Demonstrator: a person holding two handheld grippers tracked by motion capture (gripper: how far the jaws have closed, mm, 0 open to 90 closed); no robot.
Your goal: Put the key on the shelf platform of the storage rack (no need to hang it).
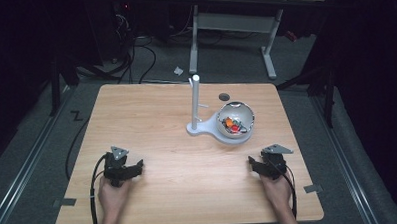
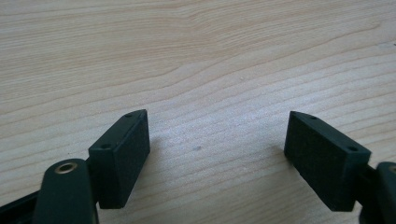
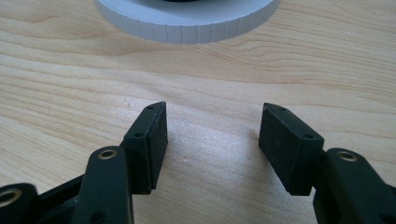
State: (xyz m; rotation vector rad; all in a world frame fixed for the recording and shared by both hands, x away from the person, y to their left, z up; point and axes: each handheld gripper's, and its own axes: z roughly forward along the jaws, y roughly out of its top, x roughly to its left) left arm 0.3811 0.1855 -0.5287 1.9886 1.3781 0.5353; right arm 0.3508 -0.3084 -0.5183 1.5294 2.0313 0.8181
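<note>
High view: both hands are resting low on the table (image 1: 151, 108), left tongs (image 1: 137, 168) and right tongs (image 1: 252, 162) gaping wide, gripping nothing. The bowl (image 1: 235, 118) is sitting on its white stand (image 1: 197, 126), well ahead of the right tongs. Its colourful contents are too small to identify.

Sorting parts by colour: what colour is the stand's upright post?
White post, clearest in the high view.
</note>
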